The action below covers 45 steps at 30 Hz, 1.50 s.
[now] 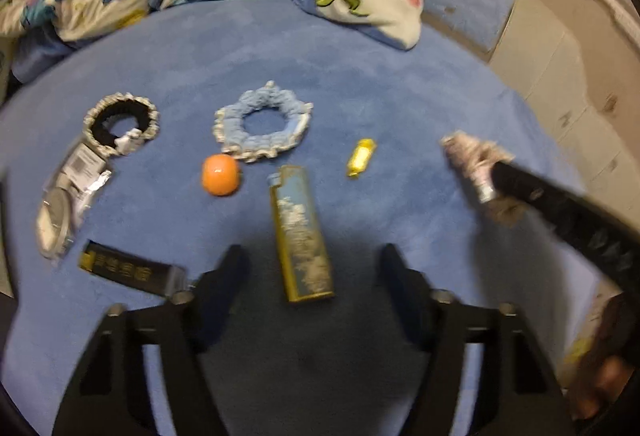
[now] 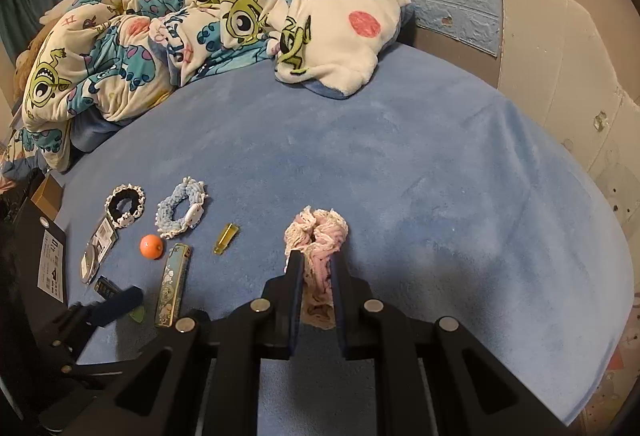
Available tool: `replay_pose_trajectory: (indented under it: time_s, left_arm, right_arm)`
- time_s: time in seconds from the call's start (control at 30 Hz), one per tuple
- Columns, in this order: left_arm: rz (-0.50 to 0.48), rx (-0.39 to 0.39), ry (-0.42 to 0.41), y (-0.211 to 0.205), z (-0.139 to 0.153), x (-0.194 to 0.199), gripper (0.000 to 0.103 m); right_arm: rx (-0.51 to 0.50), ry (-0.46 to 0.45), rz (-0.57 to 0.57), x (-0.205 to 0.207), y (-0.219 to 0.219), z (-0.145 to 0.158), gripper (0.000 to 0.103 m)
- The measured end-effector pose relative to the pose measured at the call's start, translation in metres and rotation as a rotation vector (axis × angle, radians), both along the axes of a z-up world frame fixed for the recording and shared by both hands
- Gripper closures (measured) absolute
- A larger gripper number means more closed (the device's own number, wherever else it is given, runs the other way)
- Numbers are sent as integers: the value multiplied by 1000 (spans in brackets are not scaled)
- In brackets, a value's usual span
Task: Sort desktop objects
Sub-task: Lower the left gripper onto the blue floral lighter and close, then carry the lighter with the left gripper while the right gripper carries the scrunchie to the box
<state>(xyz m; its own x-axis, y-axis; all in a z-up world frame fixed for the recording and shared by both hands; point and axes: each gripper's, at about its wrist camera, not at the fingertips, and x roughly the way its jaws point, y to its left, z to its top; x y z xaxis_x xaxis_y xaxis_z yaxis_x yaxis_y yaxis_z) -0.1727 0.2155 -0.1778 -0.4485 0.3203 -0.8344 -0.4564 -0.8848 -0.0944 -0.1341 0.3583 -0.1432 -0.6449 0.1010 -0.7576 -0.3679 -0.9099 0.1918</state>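
My right gripper point(image 2: 316, 264) is shut on a pink scrunchie point(image 2: 316, 232) and holds it over the blue bed cover; in the left wrist view it shows at the right point(image 1: 476, 164). My left gripper point(image 1: 312, 256) is open, its fingers on either side of the near end of a blue and gold lighter point(image 1: 302, 236), also seen in the right wrist view point(image 2: 173, 286). Around it lie a blue scrunchie point(image 1: 264, 124), a black and white scrunchie point(image 1: 120, 124), an orange ball point(image 1: 221, 174), a small yellow bottle point(image 1: 361, 157), a black packet point(image 1: 128, 268) and a clear packaged item point(image 1: 68, 196).
A cartoon-print blanket point(image 2: 200, 28) is piled at the far side of the blue cover point(image 2: 440, 176). A beige wall point(image 2: 568, 56) runs along the right. A brown box point(image 2: 46, 192) sits past the bed's left edge.
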Motion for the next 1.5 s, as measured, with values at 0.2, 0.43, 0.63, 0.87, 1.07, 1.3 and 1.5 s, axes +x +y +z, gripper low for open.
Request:
replay_pose_trajectory:
  time_s: [0.2,0.43,0.63,0.87,1.07,1.3,1.5]
  left_arm:
    - [49,33,-15,-16,0,-7,79]
    - [34,31,-12,-19,2,-3,80]
    - [33,29,-5,-21,6,0,80]
    - [53,42,29,-31,27,1,80]
    - [82,56,52,-48,45,2,80]
    - [145,62,76,-84,63,5,80]
    - [162,65,96,-107,72,12,80]
  right_arm:
    - [-1,-6,-2,1,-1,0,89]
    - [-3,-6,0,1,-2,0,89]
    - [-1,0,4,2,-3,2,89]
    - [18,11,13,4,-8,10,89]
    - [27,15,31,4,-16,16,89]
    - [36,27,90,-4,-39,29,98]
    - [70,28,117,-5,-54,33,98]
